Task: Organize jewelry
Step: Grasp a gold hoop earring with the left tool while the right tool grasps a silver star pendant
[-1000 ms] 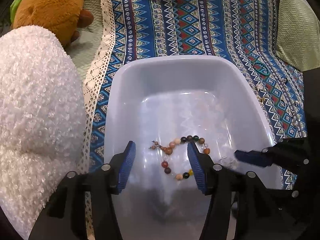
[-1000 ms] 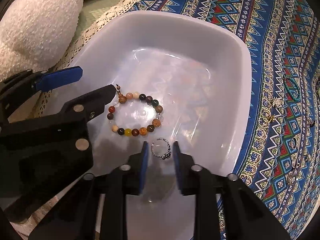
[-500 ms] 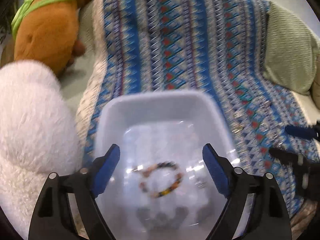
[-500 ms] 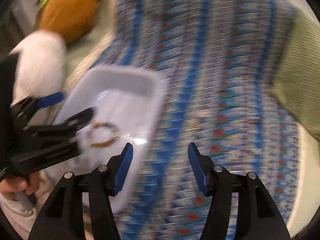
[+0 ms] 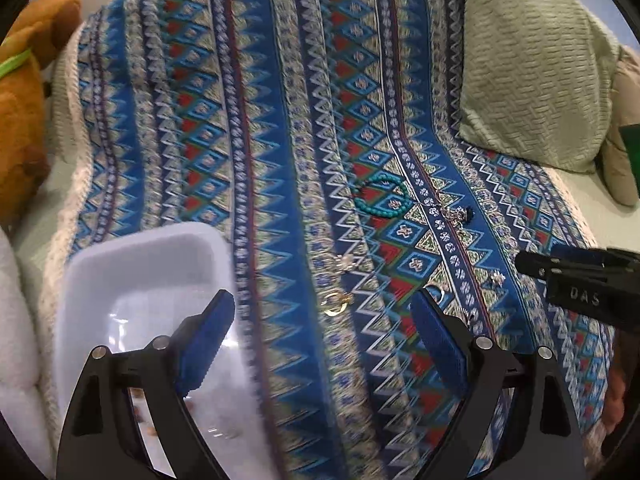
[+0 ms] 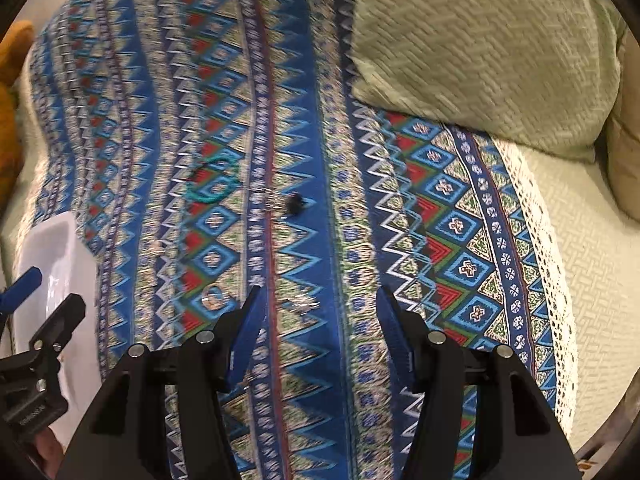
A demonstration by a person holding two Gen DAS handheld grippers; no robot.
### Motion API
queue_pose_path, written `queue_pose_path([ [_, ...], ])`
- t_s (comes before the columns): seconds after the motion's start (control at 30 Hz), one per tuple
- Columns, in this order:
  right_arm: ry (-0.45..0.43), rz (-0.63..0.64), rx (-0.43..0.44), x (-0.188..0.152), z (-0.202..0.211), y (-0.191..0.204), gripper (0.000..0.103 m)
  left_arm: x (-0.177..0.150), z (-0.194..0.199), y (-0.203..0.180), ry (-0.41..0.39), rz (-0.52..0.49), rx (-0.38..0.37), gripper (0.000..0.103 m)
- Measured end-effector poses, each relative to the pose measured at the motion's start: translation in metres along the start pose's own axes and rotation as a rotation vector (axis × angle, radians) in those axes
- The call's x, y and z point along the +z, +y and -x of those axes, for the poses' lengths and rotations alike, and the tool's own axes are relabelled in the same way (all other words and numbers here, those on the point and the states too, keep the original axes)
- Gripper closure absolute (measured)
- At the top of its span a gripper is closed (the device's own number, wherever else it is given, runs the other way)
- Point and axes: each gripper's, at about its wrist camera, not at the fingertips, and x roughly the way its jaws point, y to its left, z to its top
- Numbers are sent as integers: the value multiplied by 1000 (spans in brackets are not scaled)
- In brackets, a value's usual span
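A white plastic tub [image 5: 132, 272] stands at the left on a blue patterned cloth [image 5: 280, 120]; it also shows in the right wrist view [image 6: 60, 248]. Loose jewelry lies on the cloth: a teal bead bracelet [image 5: 380, 200], a gold ring [image 5: 335, 305], a small silver piece [image 5: 347, 262], a dark pendant [image 5: 460, 213]. My left gripper [image 5: 320, 340] is open and empty, above the tub's right edge and the cloth. My right gripper [image 6: 318, 332] is open and empty above the cloth, near a ring [image 6: 214, 298] and a silver piece [image 6: 304, 300]. The teal bracelet [image 6: 212, 184] lies farther off.
A green textured pillow [image 5: 532, 64] lies at the far right. A brown plush toy [image 5: 20, 92] and a white fluffy cushion [image 5: 12, 340] are at the left. The cloth's lace edge [image 6: 548, 240] borders a pale green bedspread [image 6: 592, 280].
Both grippers have lifted out of the tub and swung right over the cloth. The right gripper let go of the silver ring in the tub and opened wide. The left opened wider.
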Motion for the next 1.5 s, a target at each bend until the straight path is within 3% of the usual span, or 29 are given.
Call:
queue_pose_path([
  [0.17, 15, -1, 48, 7, -9, 8, 46, 2, -39, -13, 85, 27, -13, 19],
  [0.4, 34, 47, 53, 2, -13, 20, 46, 5, -81, -12, 141, 76, 6, 28],
  [0.73, 59, 15, 34, 2, -27, 16, 46, -1, -99, -31, 134, -20, 110, 29],
  [0.9, 58, 23, 29, 2, -27, 18, 46, -5, -100, -42, 125, -53, 135, 39],
  [0.97, 60, 20, 30, 3, -28, 17, 46, -8, -102, -48, 144, -56, 99, 51],
  [1.03, 64, 16, 28, 3, -30, 16, 46, -10, -102, -49, 143, -46, 89, 51],
  [1.17, 79, -9, 46, 4, -34, 11, 46, -10, -103, -38, 166, 28, -9, 64],
  [1.27, 92, -29, 66, 4, -39, 7, 46, -8, -101, -30, 165, 27, -13, 78],
  [1.5, 101, 12, 60, -1, -48, 15, 47, -10, -103, -37, 160, 42, -26, 79],
])
